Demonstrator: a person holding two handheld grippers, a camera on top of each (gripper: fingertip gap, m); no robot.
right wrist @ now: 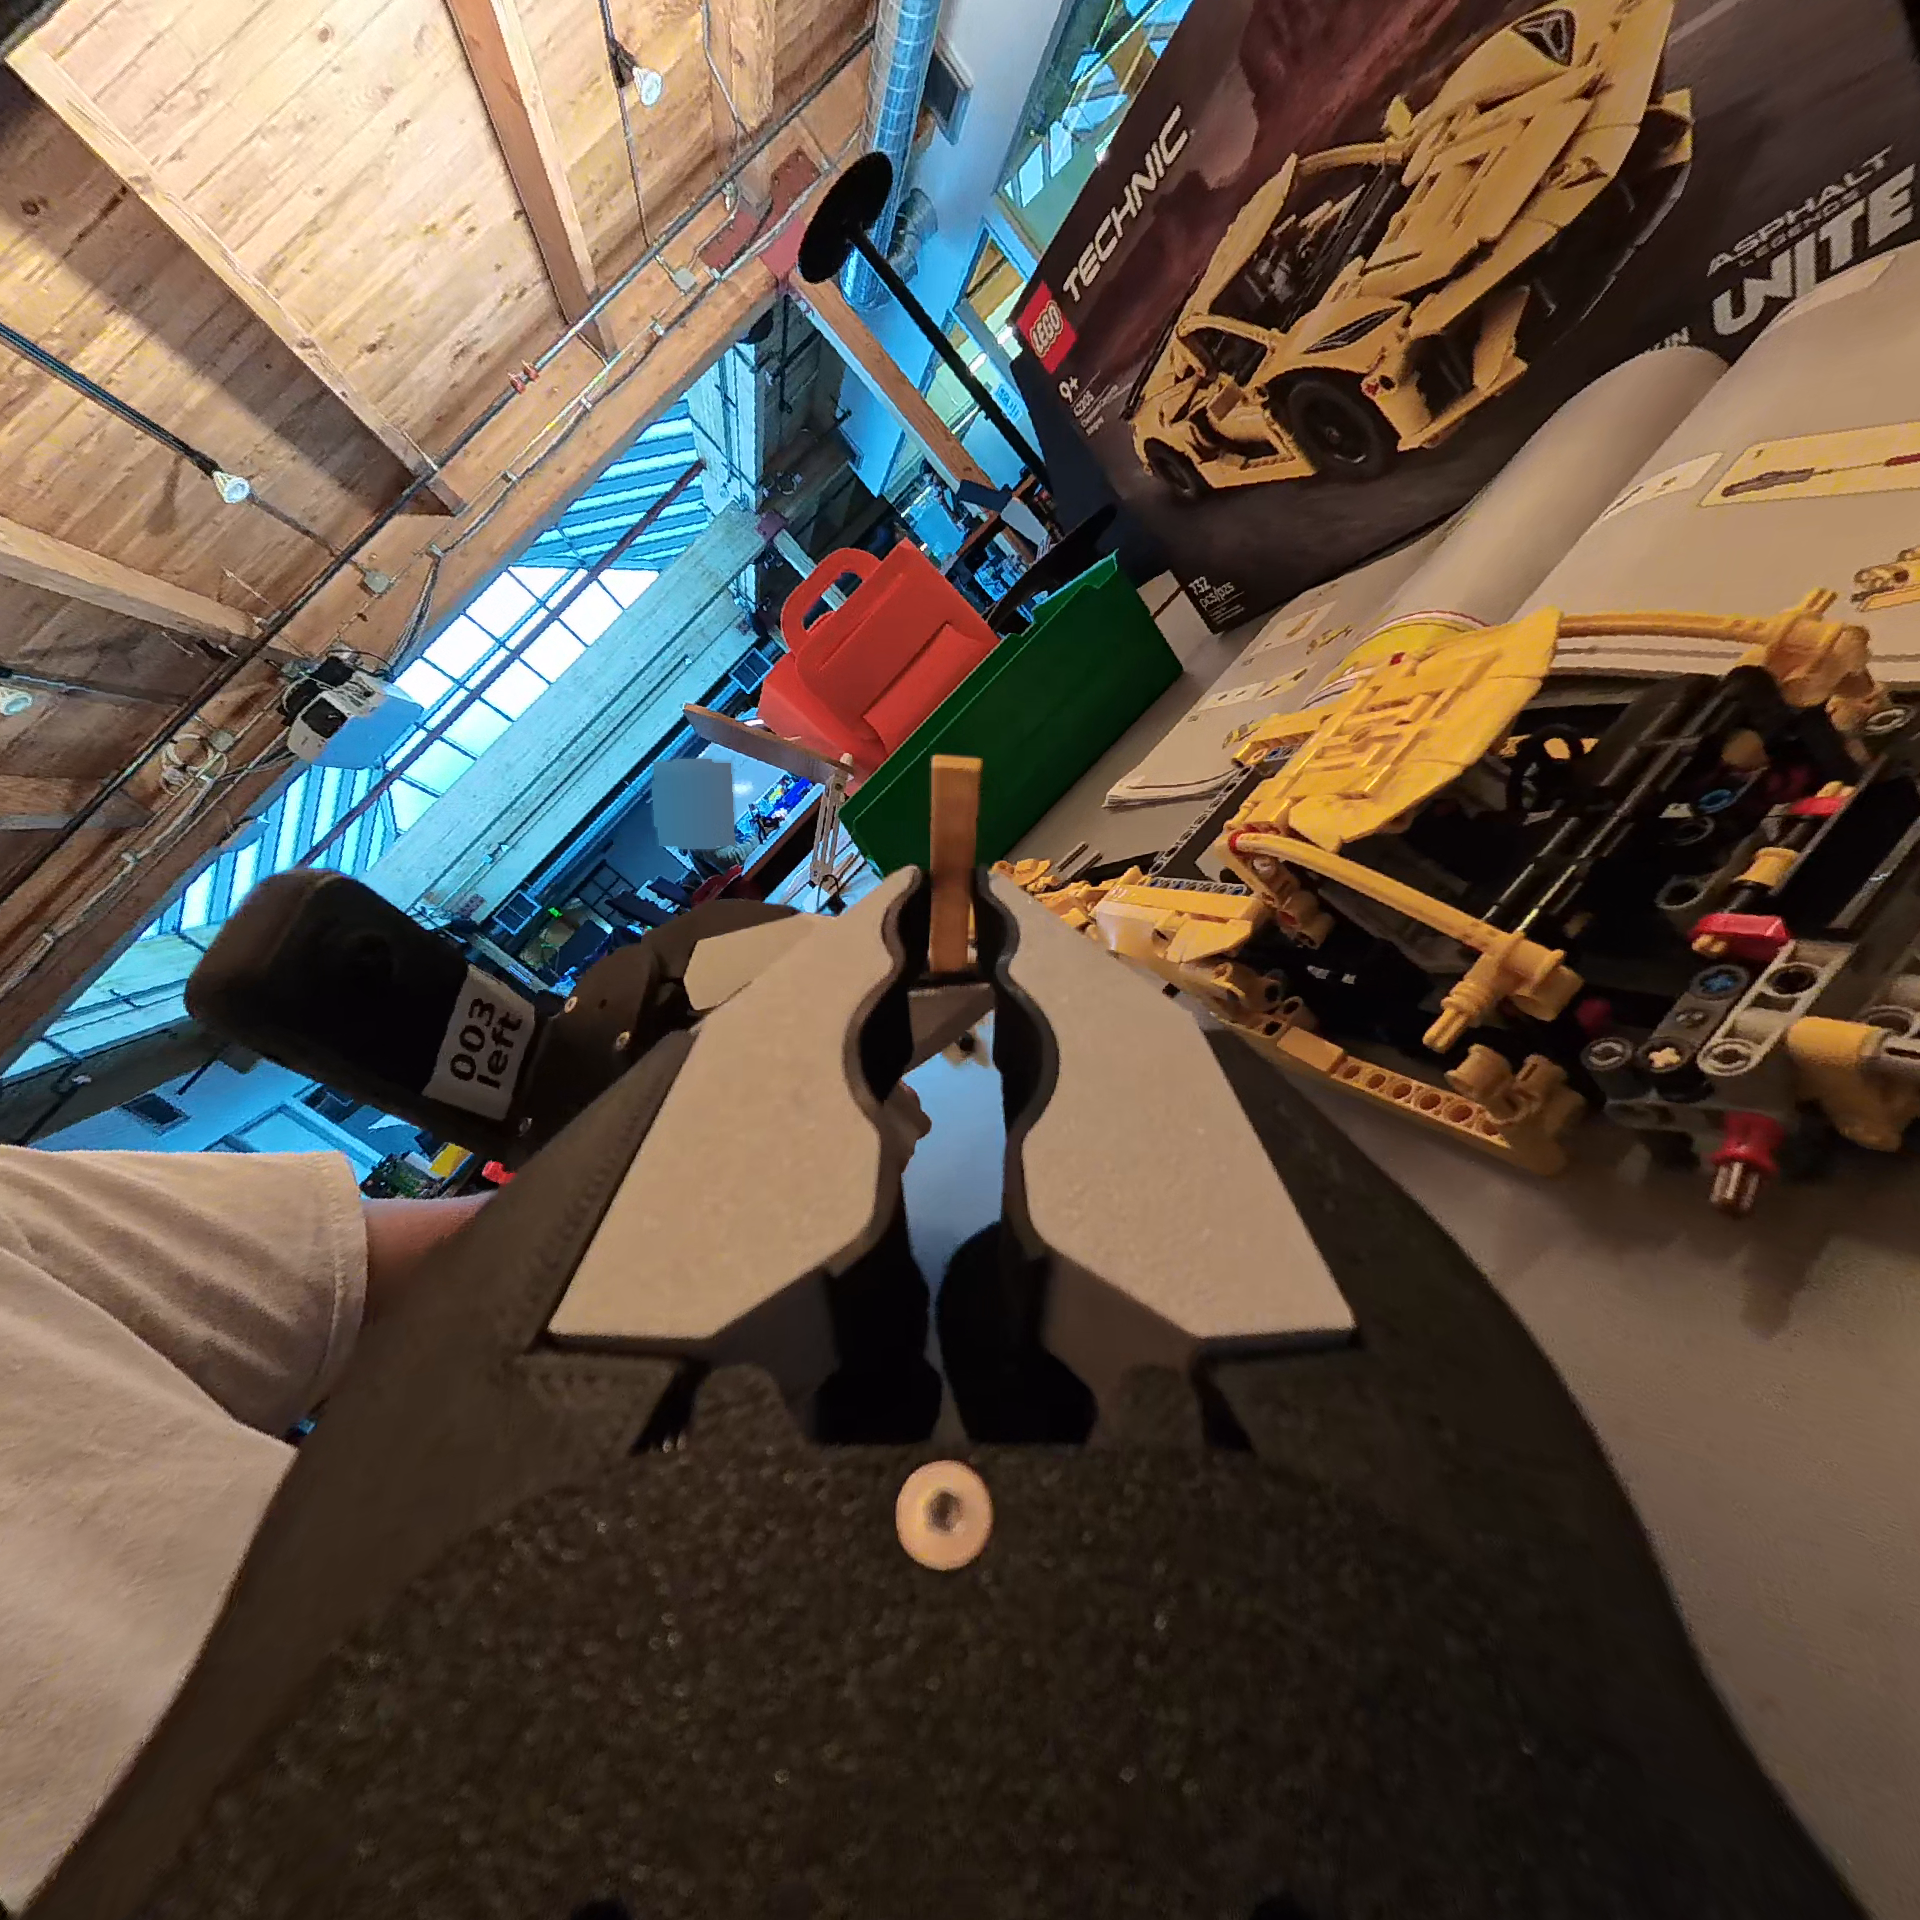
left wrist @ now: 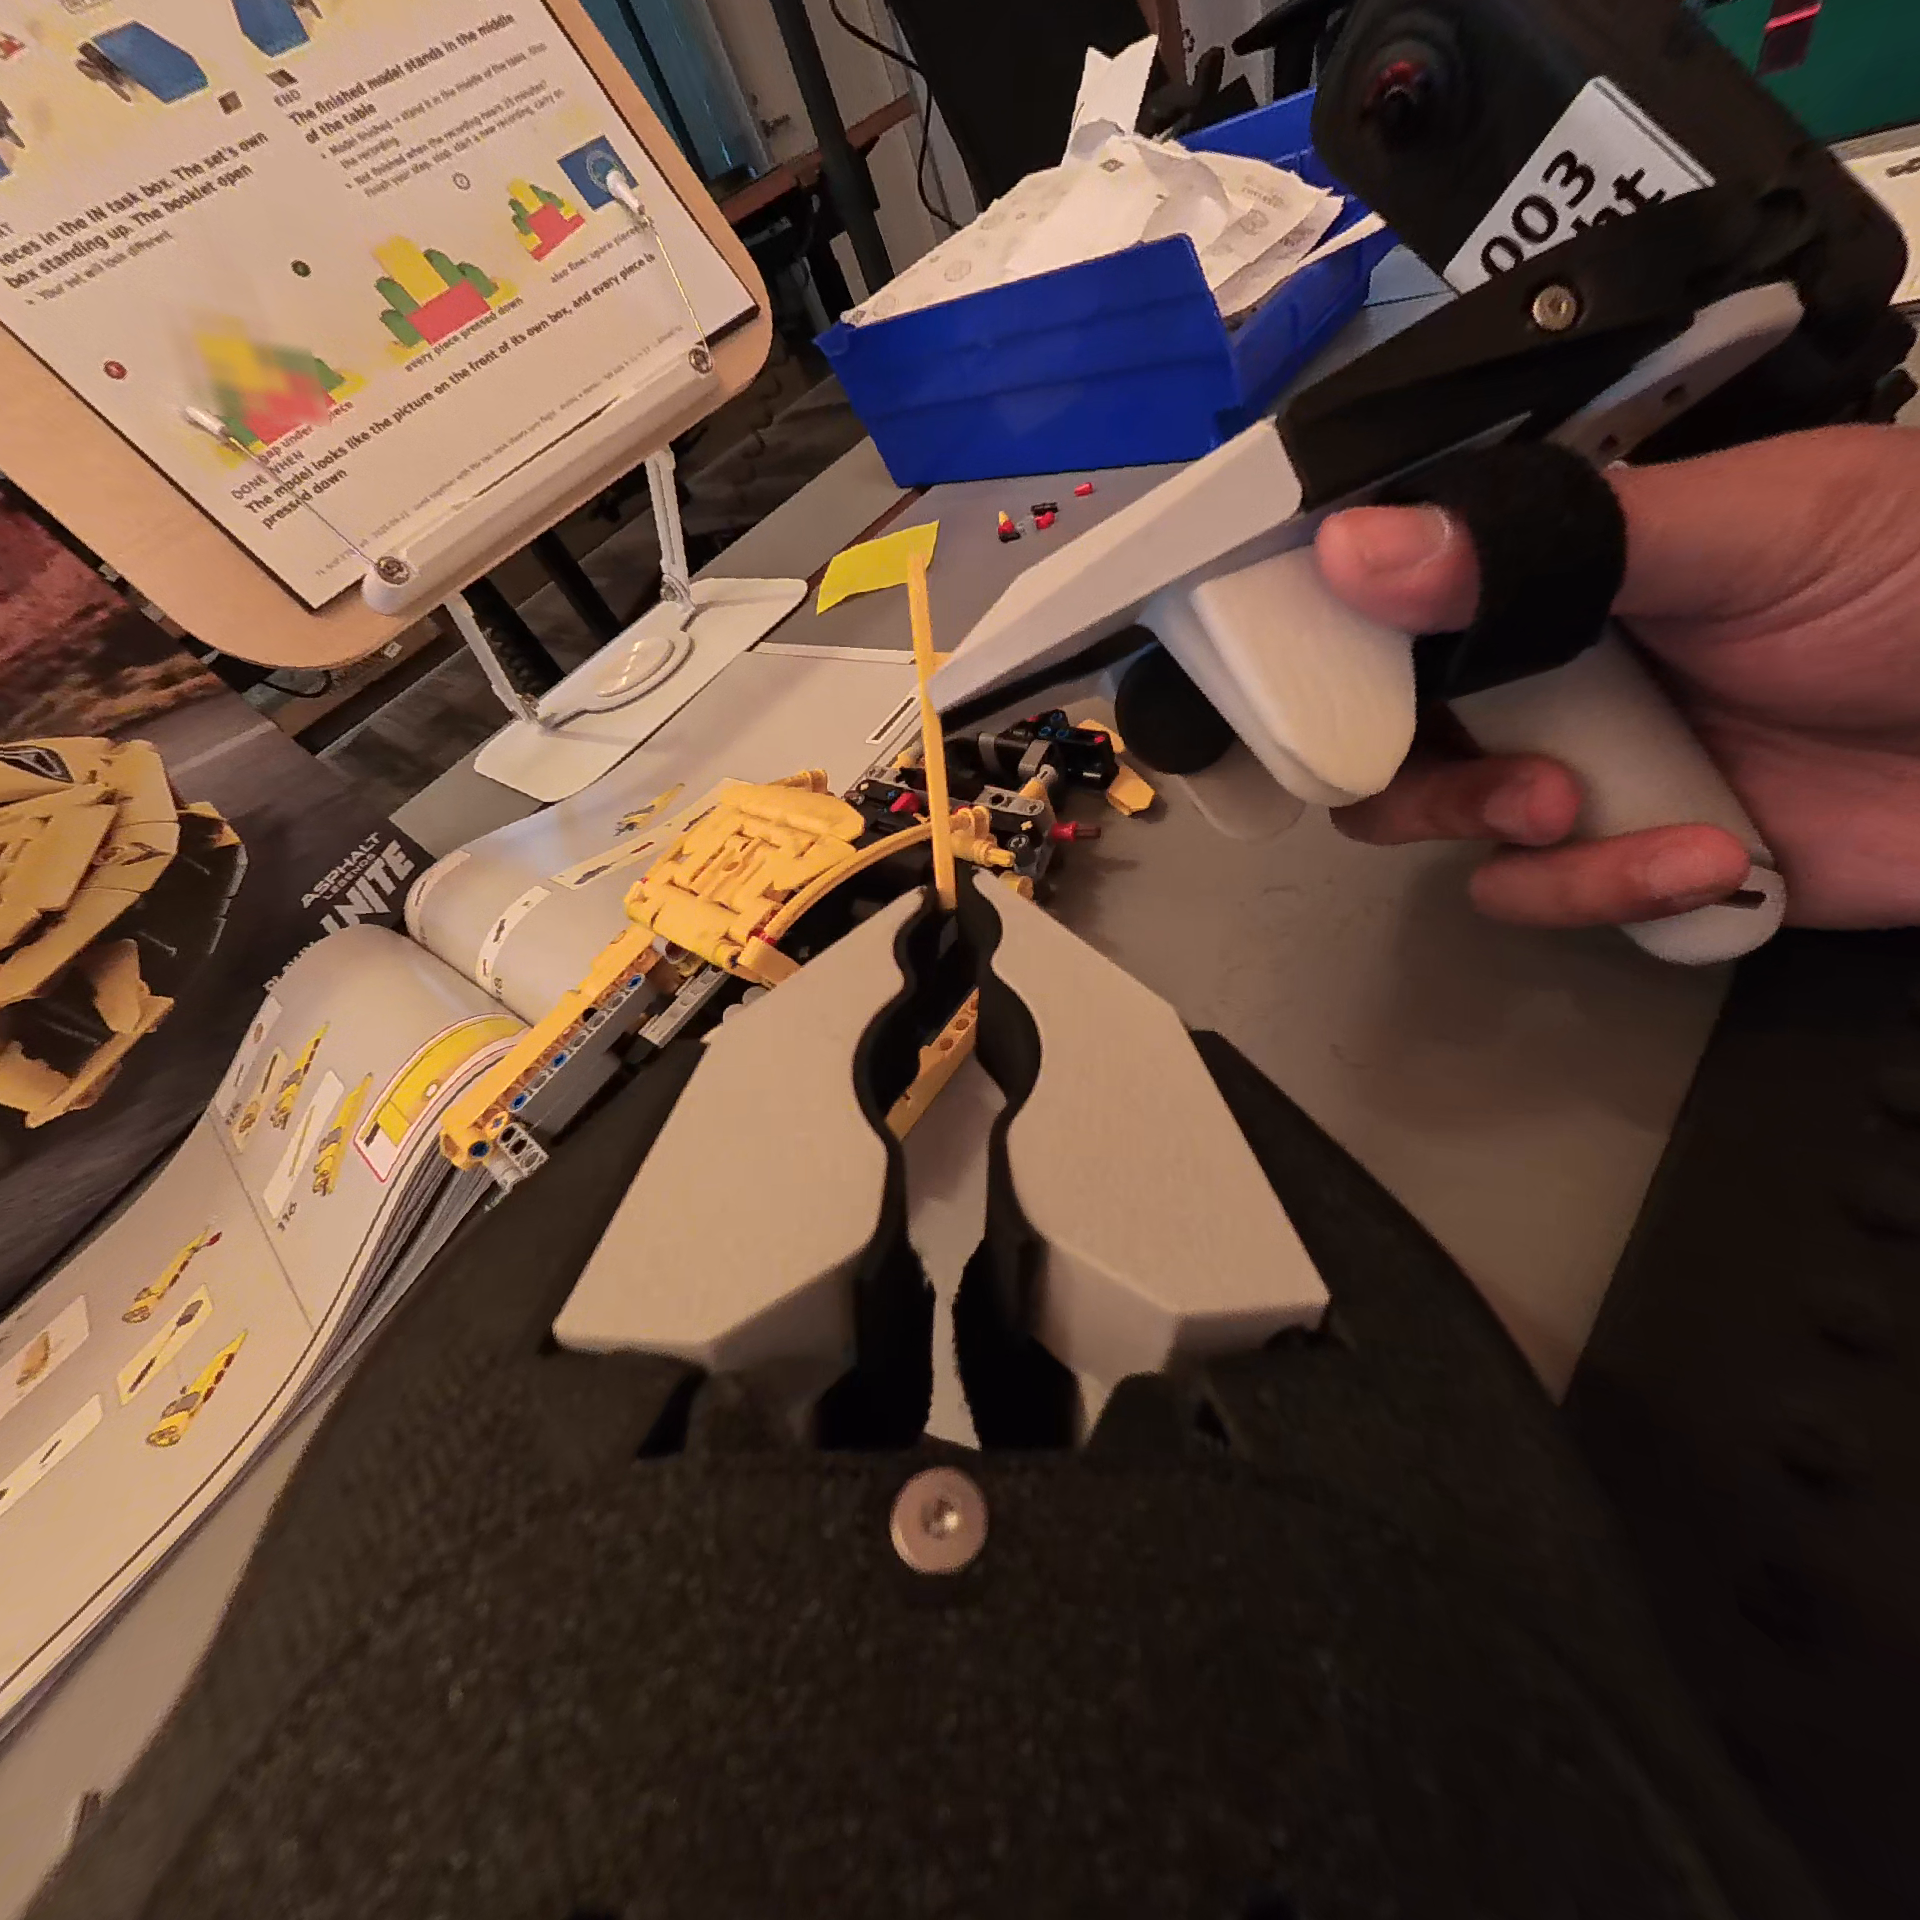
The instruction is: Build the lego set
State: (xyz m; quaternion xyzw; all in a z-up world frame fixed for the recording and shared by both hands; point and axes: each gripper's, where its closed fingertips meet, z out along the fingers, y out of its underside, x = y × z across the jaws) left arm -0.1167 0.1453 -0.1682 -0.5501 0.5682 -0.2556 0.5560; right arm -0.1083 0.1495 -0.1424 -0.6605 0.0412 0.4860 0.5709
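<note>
Car (left wrist: 748, 883) sat part-built on table (left wrist: 1299, 987) by booklet (left wrist: 312, 1195), chassis bare, loose bits left; both grippers, left (left wrist: 951, 914) and right (right wrist: 951, 914), were clamped on one yellow rod (left wrist: 930, 727).

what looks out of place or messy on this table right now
The blue plastic bin at the table's far side overflows with crumpled white paper bags. A few tiny red and yellow loose pieces lie scattered on the grey table, apart from the half-built yellow car model.
</note>
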